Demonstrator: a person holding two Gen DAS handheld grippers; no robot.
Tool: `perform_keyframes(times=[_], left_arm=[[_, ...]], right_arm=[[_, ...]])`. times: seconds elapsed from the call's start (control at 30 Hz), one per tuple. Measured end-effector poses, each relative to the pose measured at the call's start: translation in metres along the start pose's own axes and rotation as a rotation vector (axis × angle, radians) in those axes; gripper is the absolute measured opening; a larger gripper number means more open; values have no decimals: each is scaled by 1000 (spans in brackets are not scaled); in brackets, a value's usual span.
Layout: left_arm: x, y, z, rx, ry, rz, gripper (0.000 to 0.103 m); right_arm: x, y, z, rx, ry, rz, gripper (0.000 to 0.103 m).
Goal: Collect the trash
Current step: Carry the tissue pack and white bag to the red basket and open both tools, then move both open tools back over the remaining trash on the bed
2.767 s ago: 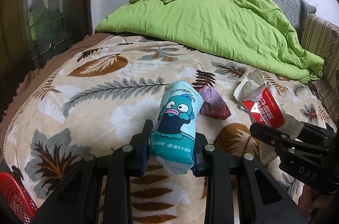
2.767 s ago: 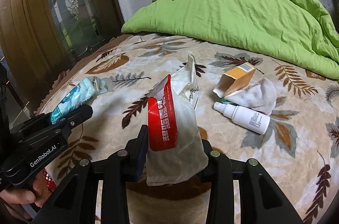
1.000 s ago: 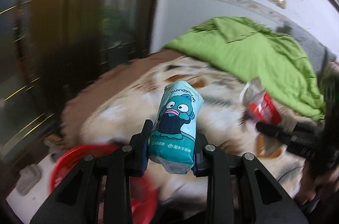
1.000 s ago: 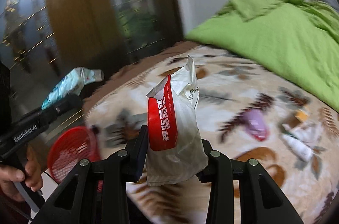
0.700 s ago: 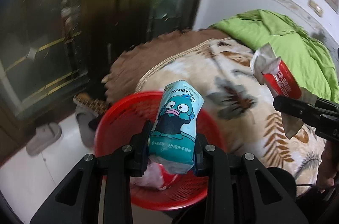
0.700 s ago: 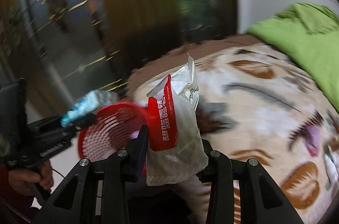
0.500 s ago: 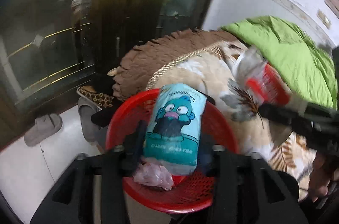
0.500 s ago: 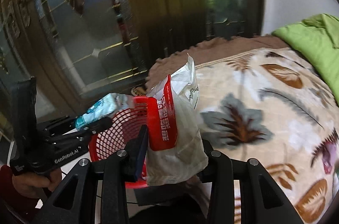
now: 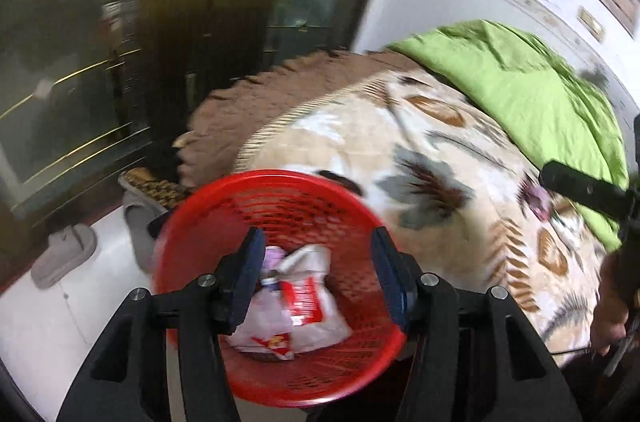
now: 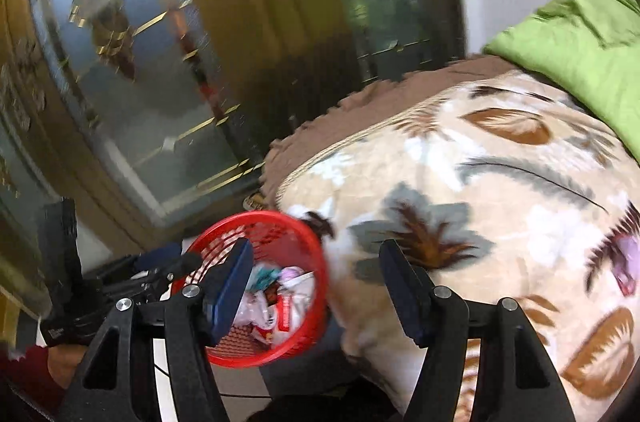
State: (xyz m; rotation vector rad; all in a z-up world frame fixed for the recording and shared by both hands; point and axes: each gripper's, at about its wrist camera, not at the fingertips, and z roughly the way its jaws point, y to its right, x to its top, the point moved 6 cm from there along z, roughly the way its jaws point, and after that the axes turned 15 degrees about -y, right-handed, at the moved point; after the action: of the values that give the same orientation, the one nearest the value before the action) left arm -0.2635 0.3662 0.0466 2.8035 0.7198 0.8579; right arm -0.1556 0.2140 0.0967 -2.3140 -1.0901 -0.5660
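Note:
A red mesh basket (image 9: 208, 222) stands on the floor beside the bed. The red-and-white wrapper (image 9: 304, 302) lies in it among other trash. My left gripper (image 9: 318, 276) is open and empty right above the basket. In the right wrist view the basket (image 10: 308, 338) sits at lower left, holding the teal tissue pack (image 10: 265, 273) and the wrapper (image 10: 286, 310). My right gripper (image 10: 316, 286) is open and empty, above the basket's right edge. A purple wrapper (image 10: 626, 268) lies on the bed.
The leaf-patterned bed (image 10: 500, 190) with a green quilt (image 9: 532, 82) fills the right. Grey slippers (image 9: 64, 258) lie on the white floor at left. A glass-and-wood door (image 10: 140, 62) stands behind the basket.
Both grippers swung from the bed to the basket and opened. The teal tissue pack and the red-and-white wrapper dropped into the basket.

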Motion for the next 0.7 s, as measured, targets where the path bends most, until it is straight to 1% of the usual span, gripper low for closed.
perform_keyframes(times=[0.13, 0.2, 0.3, 0.37, 0.4, 0.43, 0.47, 0.53, 0.6, 0.63, 0.7], left_arm=[[6, 44, 8, -24, -18, 102, 54], [11, 70, 13, -42, -31, 157, 54], [17, 112, 21, -57, -39, 256, 54], [21, 141, 29, -80, -61, 316, 54], [23, 158, 36, -105, -78, 343, 54], [25, 173, 42, -123, -94, 366, 54], [25, 187, 47, -136, -111, 388, 54], [29, 215, 60, -155, -133, 433, 54], [31, 239, 71, -160, -147, 470, 54], [32, 252, 77, -166, -153, 489, 54], [35, 279, 90, -182, -163, 521, 54]], right_arm=[[-15, 42, -33, -42, 49, 79, 69], [-25, 73, -49, -75, 71, 139, 69], [-42, 128, -73, -124, 114, 260, 69], [-56, 169, -90, -183, 140, 341, 69], [-62, 190, -97, -212, 150, 382, 64], [-70, 211, -103, -241, 154, 422, 54], [-79, 237, -110, -285, 152, 476, 51], [-100, 285, -121, -337, 146, 589, 50], [-122, 324, -131, -368, 138, 678, 48], [-133, 343, -135, -386, 130, 723, 46], [-153, 377, -142, -402, 131, 794, 44]])
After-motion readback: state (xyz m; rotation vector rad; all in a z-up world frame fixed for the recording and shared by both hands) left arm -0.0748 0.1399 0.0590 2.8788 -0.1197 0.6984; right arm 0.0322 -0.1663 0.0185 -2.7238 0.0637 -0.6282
